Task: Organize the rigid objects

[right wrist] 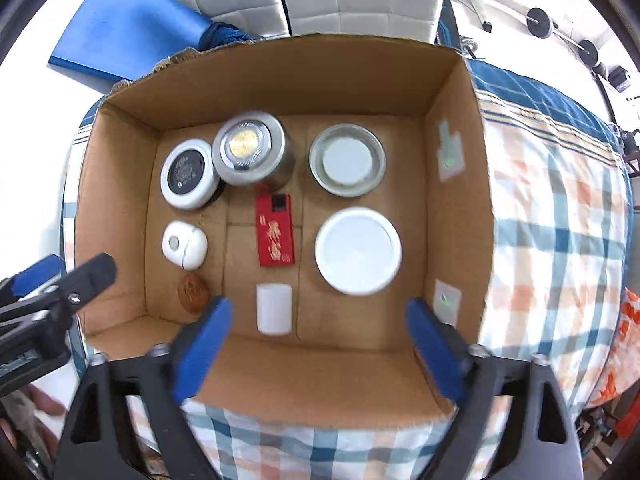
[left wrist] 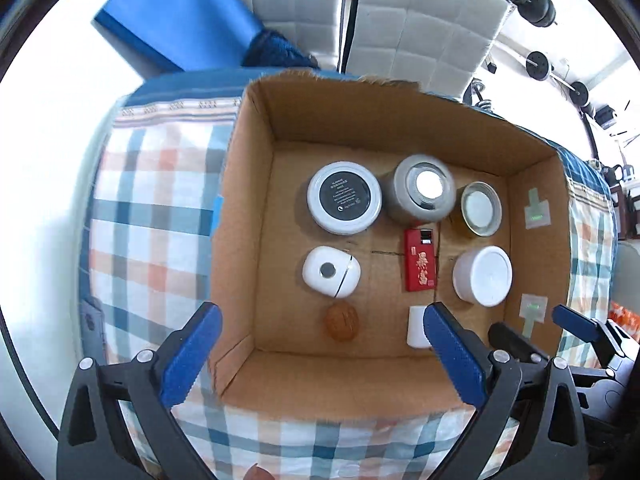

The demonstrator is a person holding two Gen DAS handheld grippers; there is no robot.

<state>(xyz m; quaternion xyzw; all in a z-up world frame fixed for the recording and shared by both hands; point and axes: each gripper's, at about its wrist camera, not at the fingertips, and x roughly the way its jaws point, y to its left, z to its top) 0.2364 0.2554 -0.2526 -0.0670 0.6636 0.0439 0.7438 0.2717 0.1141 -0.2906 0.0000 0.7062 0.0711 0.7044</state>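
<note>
An open cardboard box lies below both grippers. It holds a black-topped white jar, a grey tin, a glass jar, a red packet, a white-lidded tub, a white case, a walnut and a small white cylinder. My left gripper hangs open above the box's near left part. My right gripper hangs open above the near middle. Both are empty.
The box rests on a plaid cloth. A blue board and a white padded panel stand behind it. Weights lie at the far right. An orange bag sits at the cloth's right edge.
</note>
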